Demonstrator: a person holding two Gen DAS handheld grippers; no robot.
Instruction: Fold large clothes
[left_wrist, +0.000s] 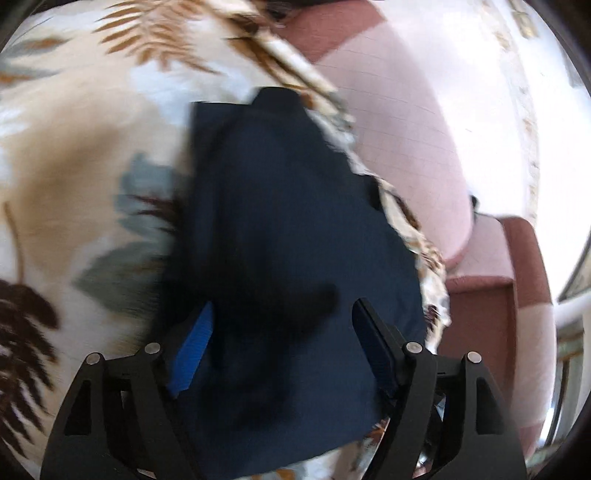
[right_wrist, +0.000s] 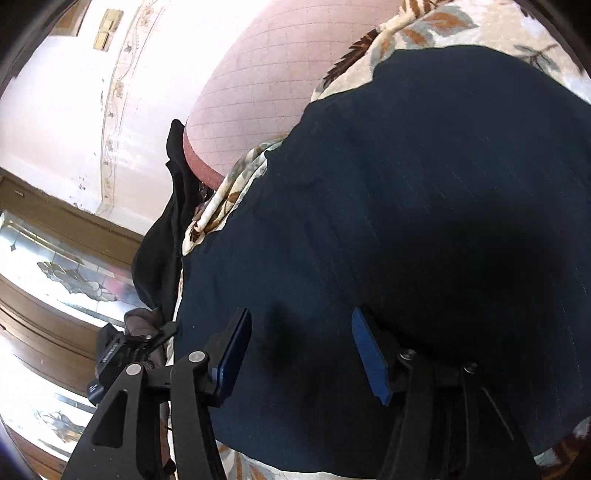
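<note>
Two grippers are mine, one in each hand, and both stand with fingers spread wide apart, clamped on nothing. Between the blue pads of my left gripper (left_wrist: 282, 332) I see the navy garment (left_wrist: 288, 240), lying as a long, narrow folded shape on a leaf-print bedspread (left_wrist: 74, 166) of cream, tan and grey. The left wrist view is blurred. My right gripper (right_wrist: 301, 347) hangs just above the same navy garment (right_wrist: 424, 221), which shows faint pinstripes and fills most of that view. Beyond the cloth lies a pink quilted mattress (right_wrist: 266, 85), its bare part showing beside the bedspread. A black cloth (right_wrist: 166, 240) hangs at the bed's edge. No containers appear in either view.
</note>
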